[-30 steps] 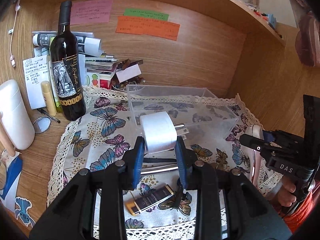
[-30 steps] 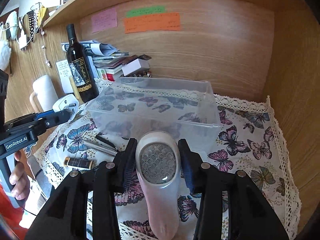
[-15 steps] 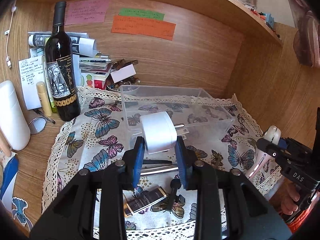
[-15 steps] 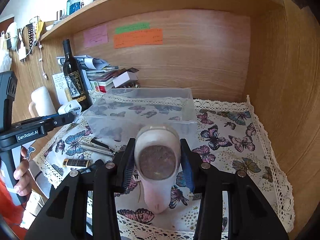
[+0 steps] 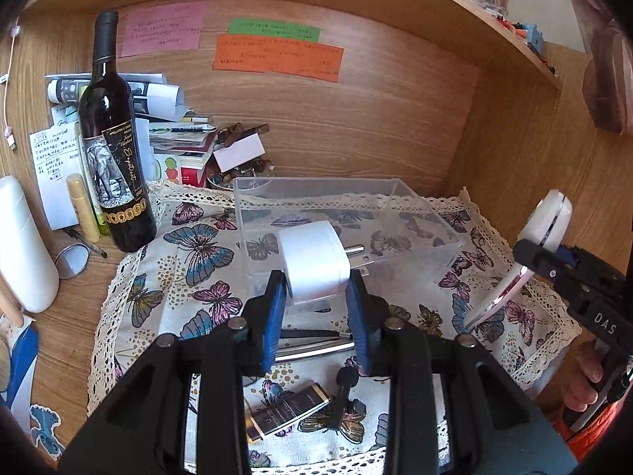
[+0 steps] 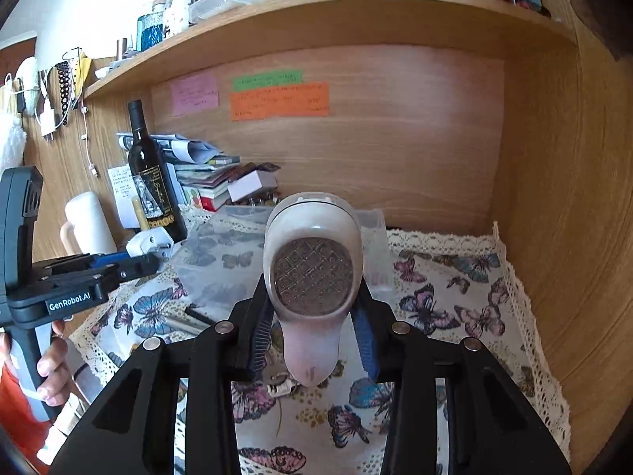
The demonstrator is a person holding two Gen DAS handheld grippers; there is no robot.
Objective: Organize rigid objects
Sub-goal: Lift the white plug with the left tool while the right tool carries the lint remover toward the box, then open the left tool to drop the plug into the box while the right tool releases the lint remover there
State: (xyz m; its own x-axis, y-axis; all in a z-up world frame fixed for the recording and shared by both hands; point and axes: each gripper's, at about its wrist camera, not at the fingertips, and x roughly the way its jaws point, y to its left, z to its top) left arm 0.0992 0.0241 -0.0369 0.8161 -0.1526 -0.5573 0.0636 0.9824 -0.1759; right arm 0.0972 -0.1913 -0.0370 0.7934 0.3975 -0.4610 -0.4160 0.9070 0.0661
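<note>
My left gripper (image 5: pixel 314 291) is shut on a white plug adapter (image 5: pixel 312 261), held above the butterfly cloth just in front of the clear plastic box (image 5: pixel 435 213). The adapter's prongs point toward the box. My right gripper (image 6: pixel 312 308) holds a white and pink lint shaver (image 6: pixel 312 265) by its neck, mesh head up, and its jaws are closing on it. The shaver hangs above the cloth, in front of the box (image 6: pixel 221 261). In the left wrist view the shaver (image 5: pixel 550 217) and right gripper (image 5: pixel 532 255) sit at the far right. The right wrist view shows the left gripper (image 6: pixel 152 261) with the adapter (image 6: pixel 148 241).
A wine bottle (image 5: pixel 114 150) stands left of the box, beside stacked books and papers. Metal tweezers (image 5: pixel 312 342) and a dark gold-trimmed tube (image 5: pixel 285 411) lie on the cloth (image 5: pixel 190 277) under my left gripper. A white bottle (image 5: pixel 19 245) stands at the left; wooden walls close the back and right.
The right gripper has raised the lint shaver off the cloth and tipped its head upward. The left gripper with the adapter has stayed almost still.
</note>
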